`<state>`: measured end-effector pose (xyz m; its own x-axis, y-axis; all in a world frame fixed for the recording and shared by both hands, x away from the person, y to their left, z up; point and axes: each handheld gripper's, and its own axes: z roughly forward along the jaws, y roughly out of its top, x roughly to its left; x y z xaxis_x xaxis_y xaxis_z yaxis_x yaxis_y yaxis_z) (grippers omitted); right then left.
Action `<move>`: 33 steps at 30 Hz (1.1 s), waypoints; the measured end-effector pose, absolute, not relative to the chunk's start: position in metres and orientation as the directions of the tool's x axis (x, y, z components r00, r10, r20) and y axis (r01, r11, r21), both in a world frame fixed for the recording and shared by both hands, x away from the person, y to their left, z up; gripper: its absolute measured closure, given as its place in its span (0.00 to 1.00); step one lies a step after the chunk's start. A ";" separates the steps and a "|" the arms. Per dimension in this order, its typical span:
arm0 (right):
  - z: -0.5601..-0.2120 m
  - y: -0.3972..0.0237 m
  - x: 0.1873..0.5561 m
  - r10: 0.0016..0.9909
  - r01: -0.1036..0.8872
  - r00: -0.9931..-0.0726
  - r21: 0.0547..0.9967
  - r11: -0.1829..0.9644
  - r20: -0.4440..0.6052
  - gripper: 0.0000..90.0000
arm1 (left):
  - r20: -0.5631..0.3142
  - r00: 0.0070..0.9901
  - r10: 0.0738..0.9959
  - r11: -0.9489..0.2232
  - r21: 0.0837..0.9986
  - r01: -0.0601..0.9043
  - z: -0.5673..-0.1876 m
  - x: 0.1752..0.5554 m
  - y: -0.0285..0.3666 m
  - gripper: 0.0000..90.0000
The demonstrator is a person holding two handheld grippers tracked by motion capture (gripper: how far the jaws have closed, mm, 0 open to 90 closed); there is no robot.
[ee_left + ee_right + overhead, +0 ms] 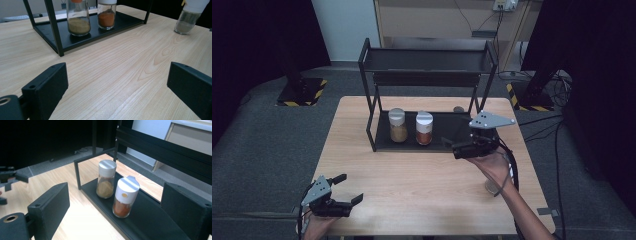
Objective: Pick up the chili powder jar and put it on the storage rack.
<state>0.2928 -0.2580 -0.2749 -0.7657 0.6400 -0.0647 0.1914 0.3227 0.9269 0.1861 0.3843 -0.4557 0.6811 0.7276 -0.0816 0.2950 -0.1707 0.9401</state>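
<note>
- The right gripper (pixel 451 144) is held beside the rack's lower shelf (pixel 457 131), fingers wide apart and empty.
- Two spice jars stand on that shelf: an orange-spice jar (pixel 124 196) nearest the fingers, a tan-spice jar (pixel 106 179) just beyond.
- A third jar (pixel 188 15) stands on the tabletop (pixel 412 185), apart from the rack.
- The left gripper (pixel 348 189) rests low near the tabletop's front edge, fingers wide, holding nothing.
- For a clean grasp, the glass body is best straddled squarely below the cap, without nudging the neighbouring jar.

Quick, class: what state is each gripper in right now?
Left gripper: open, holding nothing, above bare table.
Right gripper: open, holding nothing, facing the two spice jars on the rack.
</note>
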 end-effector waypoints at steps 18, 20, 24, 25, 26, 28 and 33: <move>-0.292 -0.303 0.224 0.631 0.140 -0.772 0.948 0.285 -0.076 0.10 | -0.086 0.680 0.728 -0.167 0.940 0.297 -0.456 0.186 0.385 0.03; -0.296 -0.307 0.218 0.632 0.140 -0.771 0.949 0.283 -0.075 0.10 | -0.086 0.680 0.728 -0.166 0.941 0.296 -0.456 0.186 0.385 0.03; -0.309 -0.316 0.206 0.638 0.148 -0.767 0.949 0.277 -0.067 0.10 | -0.085 0.682 0.727 -0.166 0.941 0.295 -0.456 0.186 0.385 0.03; -0.313 -0.318 0.204 0.640 0.149 -0.766 0.950 0.275 -0.065 0.09 | -0.084 0.682 0.726 -0.168 0.941 0.294 -0.456 0.186 0.385 0.03; -0.317 -0.321 0.202 0.642 0.151 -0.764 0.951 0.268 -0.060 0.09 | -0.084 0.682 0.726 -0.167 0.941 0.294 -0.456 0.186 0.385 0.03; -0.323 -0.325 0.199 0.646 0.158 -0.761 0.952 0.261 -0.050 0.09 | -0.085 0.682 0.727 -0.165 0.941 0.294 -0.456 0.186 0.385 0.03; -0.338 -0.335 0.192 0.668 0.179 -0.744 0.955 0.235 -0.025 0.09 | -0.086 0.682 0.726 -0.163 0.942 0.292 -0.456 0.185 0.385 0.03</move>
